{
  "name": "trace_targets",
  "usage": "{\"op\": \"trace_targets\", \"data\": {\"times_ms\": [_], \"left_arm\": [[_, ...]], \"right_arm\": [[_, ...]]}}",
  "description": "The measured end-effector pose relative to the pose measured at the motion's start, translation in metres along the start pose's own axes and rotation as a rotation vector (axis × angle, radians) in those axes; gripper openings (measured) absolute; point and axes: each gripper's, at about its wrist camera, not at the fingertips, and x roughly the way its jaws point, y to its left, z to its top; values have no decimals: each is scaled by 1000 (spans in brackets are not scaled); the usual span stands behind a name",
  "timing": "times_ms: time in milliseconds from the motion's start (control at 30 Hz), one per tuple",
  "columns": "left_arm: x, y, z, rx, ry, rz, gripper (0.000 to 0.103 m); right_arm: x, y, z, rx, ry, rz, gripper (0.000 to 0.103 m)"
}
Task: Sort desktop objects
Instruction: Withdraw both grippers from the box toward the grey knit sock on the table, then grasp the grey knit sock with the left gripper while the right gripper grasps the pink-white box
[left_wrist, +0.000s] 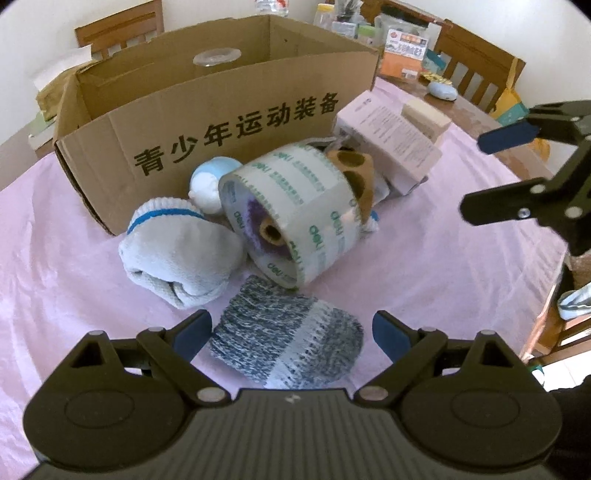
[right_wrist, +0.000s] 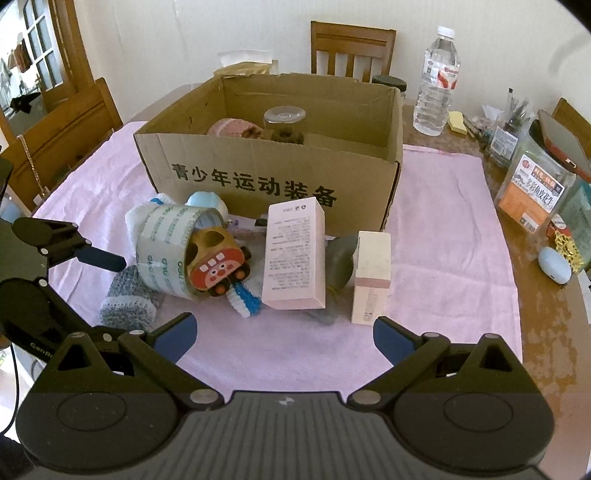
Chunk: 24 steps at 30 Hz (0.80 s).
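While the left gripper (left_wrist: 291, 334) hangs low over the pink cloth (left_wrist: 443, 266), its jaws stand wide and grasp nothing; one grey knitted sock bundle (left_wrist: 288, 343) lies between the blue pads without touching them. Going left to right in the left wrist view, one white sock bundle with a blue stripe (left_wrist: 177, 254) sits beside one large roll of clear tape (left_wrist: 291, 210), which lies tilted on its side. One pale blue and white plush (left_wrist: 210, 181) sits behind these two, against the one cardboard box (left_wrist: 221, 122). One wooden toy car (right_wrist: 218, 262) leans against the tape roll. Right of it are two pink cartons: one large carton (right_wrist: 295, 254) and one small carton (right_wrist: 371, 277), with a grey object (right_wrist: 341, 258) between them that I cannot identify. The right gripper (right_wrist: 284, 336) is likewise spread wide and empty, above bare cloth in front of the cartons. Inside the box are one glass jar (right_wrist: 284, 118) and one pinkish item (right_wrist: 232, 129).
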Motion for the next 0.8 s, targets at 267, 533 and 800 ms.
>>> {"op": "trace_targets", "data": {"times_ms": [267,533,800], "left_arm": [[6,4,-3,-3,8,4,93],[4,1,-7,5,-5,0,81],[-3,-2,-5,33,-13,7,76]], "right_arm": [[-3,-9,2,-19,-11,-13,103],[-2,-12,10,-65,-18,-28,103],[2,2,22,-142,-55,-30,99]]}}
